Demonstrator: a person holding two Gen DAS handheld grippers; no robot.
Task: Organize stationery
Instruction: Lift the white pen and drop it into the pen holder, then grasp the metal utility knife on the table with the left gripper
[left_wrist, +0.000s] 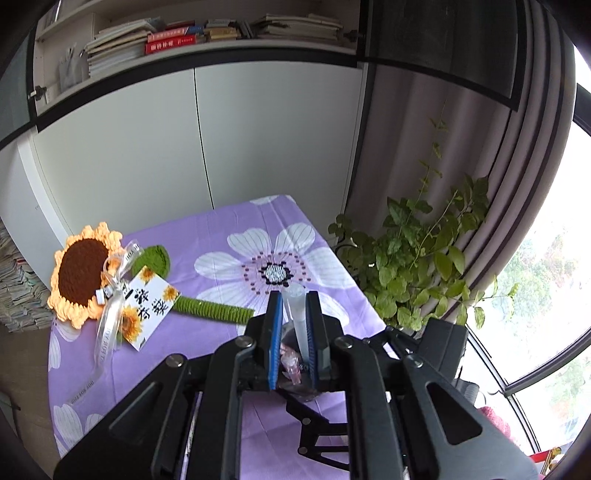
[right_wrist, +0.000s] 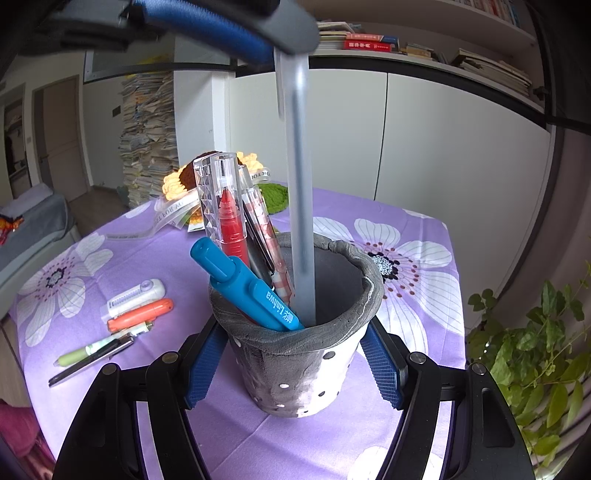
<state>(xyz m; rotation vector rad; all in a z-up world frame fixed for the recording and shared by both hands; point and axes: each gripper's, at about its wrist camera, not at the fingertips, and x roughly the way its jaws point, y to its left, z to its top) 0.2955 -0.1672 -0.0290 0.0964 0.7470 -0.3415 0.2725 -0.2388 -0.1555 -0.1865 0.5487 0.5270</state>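
The left gripper clamps a frosted pen upright, its lower end already inside the grey cup; the right gripper hugs that cup near the table's front edge. Best lowered straight, clear of the blue pen, before the jaws part; more pens wait toward the left edge.

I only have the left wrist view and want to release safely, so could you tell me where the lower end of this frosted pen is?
Observer: The frosted pen has its lower end inside the grey pen cup, already below the rim.
Operator: Is the cup steadied?
Observer: Yes, the right gripper has its blue pads against both sides of the cup.
Operator: Anything else in the cup?
Observer: A teal pen and a red marker lean toward its left side.
Operator: Is more stationery waiting?
Observer: Yes, an orange marker lies on the tablecloth.
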